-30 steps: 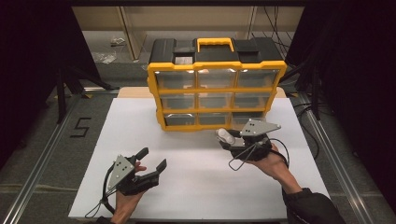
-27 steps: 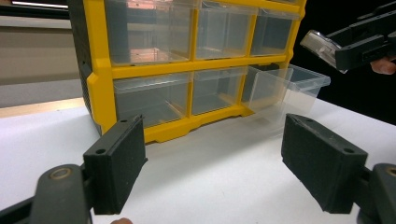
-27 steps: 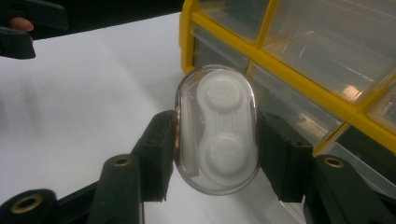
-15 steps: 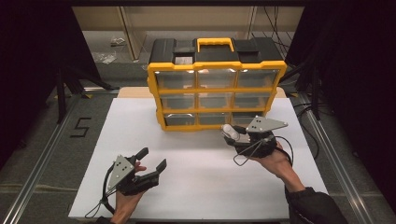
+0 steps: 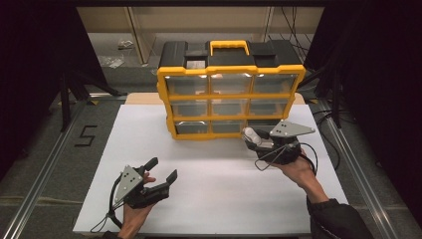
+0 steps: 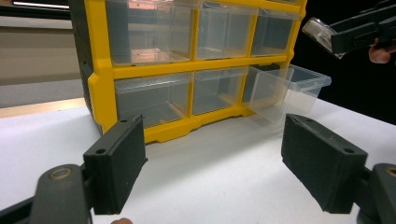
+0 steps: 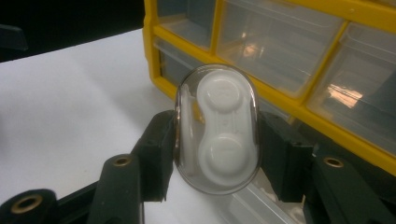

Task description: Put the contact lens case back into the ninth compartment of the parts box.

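Right gripper (image 7: 215, 140) is clamped on a clear oval case (image 7: 216, 128), w/ a white two-cup contact lens holder inside. In the right gripper view the case sits mid-frame, long axis running bottom-to-top, rounded end pointing up toward the yellow organizer (image 7: 327, 126); pads press its two long sides. In the high view the same case (image 5: 250, 135) is small, right of centre, just in front of the organizer's bottom row, sticking out to the upper left from the gripper (image 5: 259, 141).

Organizer (image 5: 230, 97) stands upright at the back of the white desk (image 5: 209, 199): 3x3 clear drawers, black top, yellow handle. Drawers look empty as far as the clear fronts show. Left gripper view shows the bottom-right drawer (image 6: 287, 91) pulled out, open-topped, nothing in it; in the high view that drawer is hard to make out behind the right gripper.

Left gripper (image 5: 161, 169) sits lower left in the high view, jaws spread wide, nothing between them, low over the desk, aimed toward the organizer.
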